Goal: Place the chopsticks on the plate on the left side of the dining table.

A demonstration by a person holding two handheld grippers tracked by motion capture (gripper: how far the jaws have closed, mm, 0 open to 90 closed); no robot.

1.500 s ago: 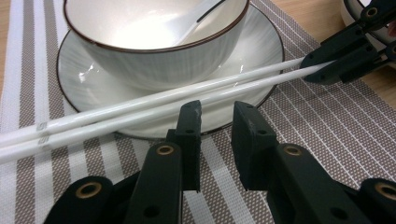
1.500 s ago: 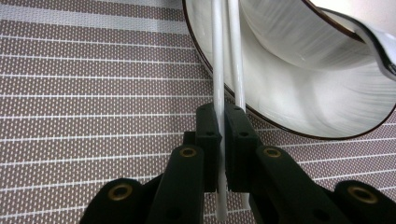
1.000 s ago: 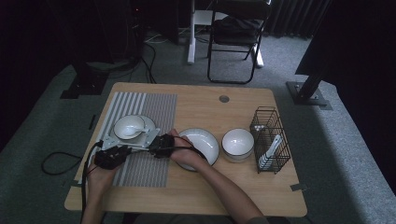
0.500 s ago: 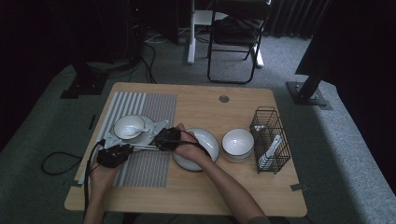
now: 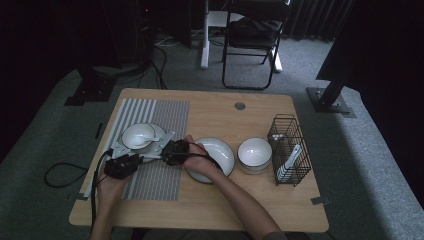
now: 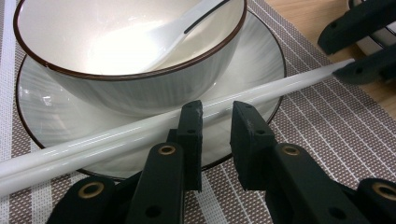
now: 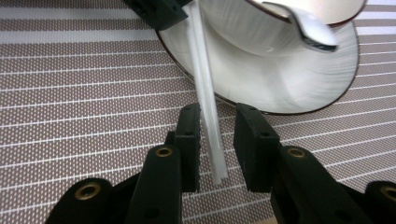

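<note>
The white chopsticks [image 6: 140, 128] lie across the rim of the saucer [image 6: 261, 51], which carries the bowl [image 6: 154, 79] with the spoon [image 6: 182, 30] on the striped placemat [image 7: 70, 93]. The left tongs [image 6: 215, 140] stand slightly apart just in front of the chopsticks, not clamped; contact cannot be confirmed. The right tongs [image 7: 215, 147] straddle the far end of the chopsticks; their jaws have just been opening, with the chopsticks between them and a gap visible on each side.
</note>
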